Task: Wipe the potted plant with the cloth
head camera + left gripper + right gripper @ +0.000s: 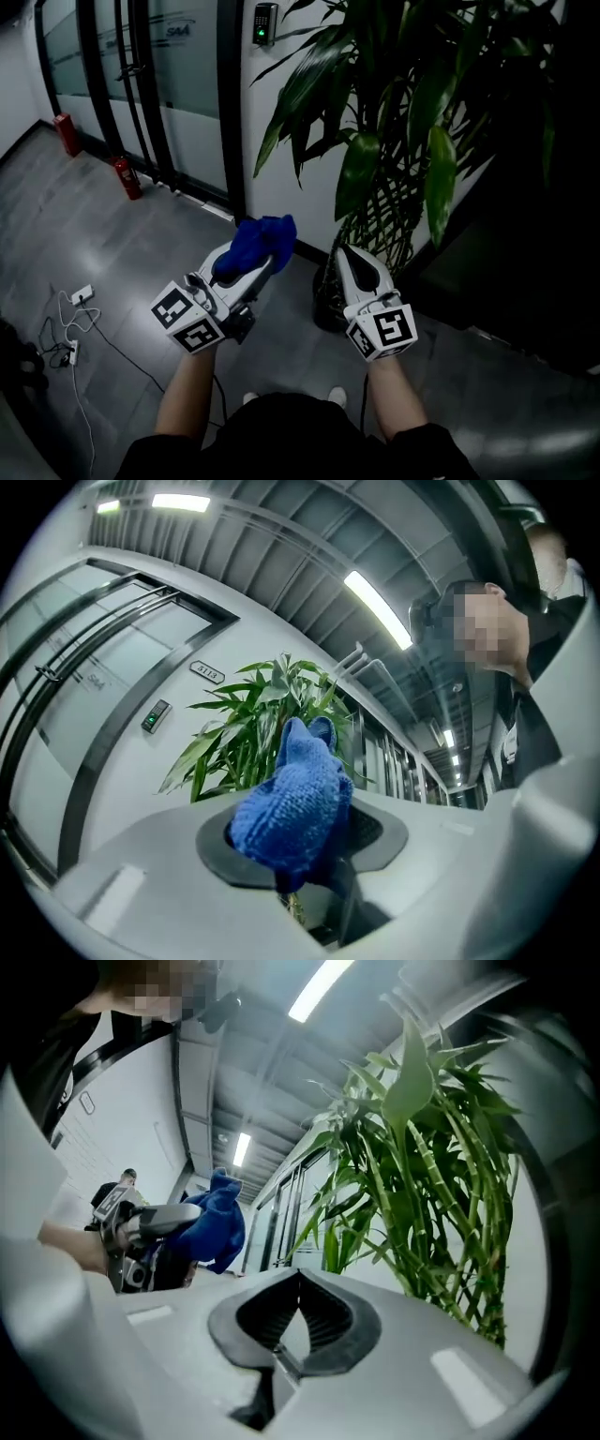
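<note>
the left gripper [255, 261] is clamped on a bunched blue cloth [265, 236]. in the left gripper view the cloth [291, 803] fills the gap between the jaws and sticks out past their tips. the right gripper [347, 255] is closed with nothing in it. the right gripper view shows its pads [323, 1321] meeting at the tip with only bare air in the small opening between them.

the potted plant [394, 112] stands on the floor [141, 244] against the white wall, just right of the glass doors. its dark pot [326, 302] sits low, right behind the right gripper and partly hidden by it.

from the cloth, the leaves lie ahead, up and to the right. the stems rise upright, and the long leaves hang from them with their tips pointing down. one drooping leaf [356, 173] hangs between the two grippers, above them and apart from both.

the right gripper is nearer the stems and the pot. the cloth hand is nearer the leftmost hanging leaves [286, 117]. nothing is touching the plant yet, so i'd say wiping has not started. the coming move looks like a lift of the cloth up and rightward onto a leaf, then a stroke along its length toward the tip. the empty gripper could steady it.
</note>
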A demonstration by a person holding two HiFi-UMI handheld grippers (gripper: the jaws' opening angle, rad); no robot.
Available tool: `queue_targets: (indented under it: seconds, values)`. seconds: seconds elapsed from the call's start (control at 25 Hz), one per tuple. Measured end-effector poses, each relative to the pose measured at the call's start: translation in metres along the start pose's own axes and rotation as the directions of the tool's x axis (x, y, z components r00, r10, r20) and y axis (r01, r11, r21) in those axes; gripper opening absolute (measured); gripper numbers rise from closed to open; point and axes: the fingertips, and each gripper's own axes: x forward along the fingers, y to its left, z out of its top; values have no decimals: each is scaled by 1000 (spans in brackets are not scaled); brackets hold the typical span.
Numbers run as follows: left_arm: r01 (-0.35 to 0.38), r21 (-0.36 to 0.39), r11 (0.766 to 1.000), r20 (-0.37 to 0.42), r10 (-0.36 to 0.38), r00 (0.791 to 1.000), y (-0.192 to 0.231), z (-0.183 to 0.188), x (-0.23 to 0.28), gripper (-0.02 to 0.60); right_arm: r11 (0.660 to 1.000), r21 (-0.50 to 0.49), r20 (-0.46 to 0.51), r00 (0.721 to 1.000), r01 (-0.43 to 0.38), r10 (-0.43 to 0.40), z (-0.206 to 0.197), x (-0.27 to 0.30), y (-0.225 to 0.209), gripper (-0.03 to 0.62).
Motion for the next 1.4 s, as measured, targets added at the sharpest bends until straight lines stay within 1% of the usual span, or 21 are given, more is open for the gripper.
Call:
queue_targets:
  seconds: [0.12, 0.24, 0.32, 0.36, 0.4, 0.48, 0.56, 0.68, 0.76, 0.84, 0.92, 1.0, 1.08, 1.12, 1.24, 1.28, 1.32, 1.4]
  values:
    - [35, 18, 999, -21, -35, 999, 5, 4, 7, 155, 997, -16, -1, 998, 70, -70, 6, -4, -6, 3]
    - [72, 33, 997, -26, -72, 997, 4, 13, 20, 155, 988, -11, -7, 988, 152, -152, 14, -14, -21, 3]
    - [108, 12, 994, -21, -108, 994, 0, 20, 34, 155, 982, -6, -2, 982, 191, -191, 21, -14, -32, 3]
    - [122, -2, 992, -12, -122, 992, -3, 23, 41, 155, 980, -1, 2, 980, 198, -198, 24, -12, -36, 3]
    - [130, -10, 991, -4, -130, 991, -4, 24, 48, 155, 981, 2, 5, 981, 195, -195, 26, -8, -38, 3]
    - [121, 0, 993, -13, -121, 993, -5, 21, 59, 155, 984, -10, 5, 984, 178, -178, 27, 0, -40, 3]
    - [94, 34, 995, -39, -93, 995, -2, 19, 68, 155, 985, -12, 4, 985, 170, -170, 27, 8, -46, 3]
    - [75, 82, 994, -51, -71, 996, 1, 25, 79, 155, 989, 23, 30, 989, 147, -148, 26, 20, -53, 3]
    - [70, 108, 992, -45, -66, 997, 1, 32, 88, 153, 993, 8, 33, 992, 120, -120, 24, 33, -53, 3]
    - [64, 153, 986, -42, -59, 997, 0, 39, 98, 153, 994, -9, 28, 994, 111, -110, 23, 41, -56, 3]
    - [72, 232, 970, -53, -62, 997, -1, 49, 110, 153, 994, -6, 40, 993, 109, -109, 27, 47, -60, 3]
    - [101, 321, 942, -78, -80, 994, -3, 60, 122, 153, 995, -2, 61, 993, 101, -100, 32, 54, -63, 3]
    - [125, 387, 913, -93, -97, 991, -4, 72, 133, 153, 996, -8, 76, 993, 92, -91, 37, 59, -67, 3]
    - [129, 408, 904, -95, -98, 991, -3, 78, 138, 153, 996, -13, 81, 993, 90, -88, 40, 60, -68, 3]
    - [120, 442, 889, -99, -85, 991, -1, 93, 157, 153, 995, -34, 86, 992, 91, -88, 48, 65, -75, 3]
    - [121, 460, 880, -101, -83, 991, -1, 96, 165, 153, 994, -44, 85, 992, 96, -92, 51, 66, -77, 3]
    - [127, 486, 865, -107, -85, 991, -2, 96, 173, 153, 993, -53, 83, 992, 102, -98, 52, 67, -80, 3]
    - [151, 548, 823, -132, -94, 987, -6, 90, 185, 153, 991, -68, 83, 990, 119, -113, 55, 67, -83, 3]
